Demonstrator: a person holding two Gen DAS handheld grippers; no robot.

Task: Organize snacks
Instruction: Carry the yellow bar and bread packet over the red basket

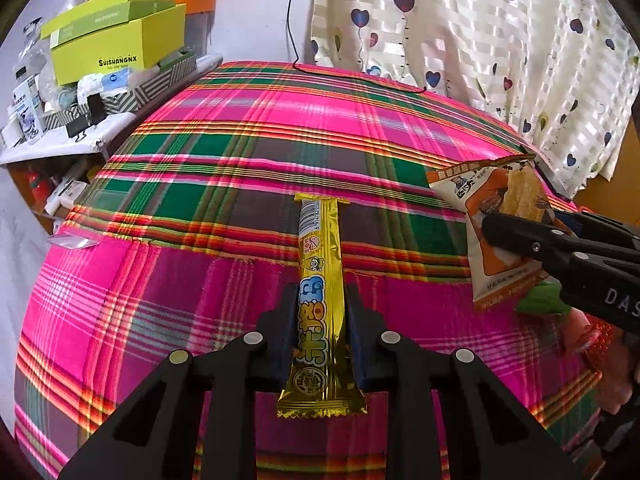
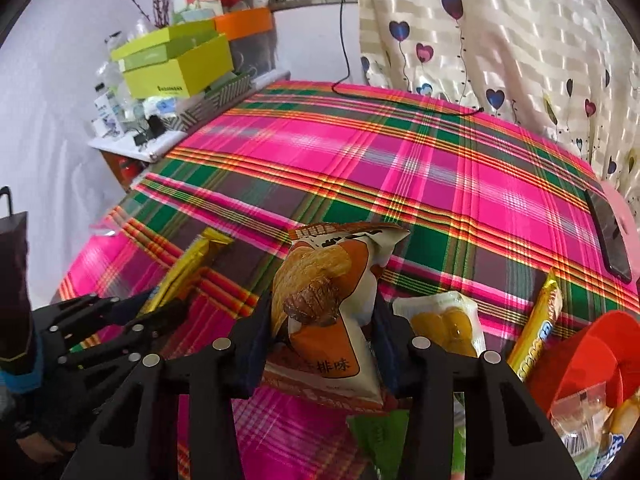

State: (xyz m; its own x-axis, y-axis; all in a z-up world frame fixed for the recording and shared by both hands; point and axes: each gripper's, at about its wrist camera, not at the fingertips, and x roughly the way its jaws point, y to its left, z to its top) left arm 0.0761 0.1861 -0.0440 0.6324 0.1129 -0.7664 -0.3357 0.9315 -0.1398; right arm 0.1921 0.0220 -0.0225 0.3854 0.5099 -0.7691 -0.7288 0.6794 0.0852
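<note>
**A:** What does each claw hold?

**B:** Left claw [image 1: 322, 332] — closed on a gold stick [image 1: 320, 300], which runs forward from between its fingers, over the plaid surface [image 1: 240, 128]. Right claw [image 2: 320, 320] — closed on an orange-and-white pastry bag [image 2: 328, 304], which stands up between its fingers; in the left view the bag is off to the right, ahead of the left claw.

**A:** What is sorted so far?

**B:** Hard to judge. A red tub [image 2: 592, 356], low to the right of the right claw, already holds a few wrapped snacks.

**A:** And what is left?

**B:** Just right of the right claw lie a yellow snack pack [image 2: 440, 320] and a second gold stick [image 2: 540, 320], which leans near the tub; a green packet [image 2: 376, 432] lies under the claw. With two items in hand and at least three loose, the task looks roughly midway.
</note>
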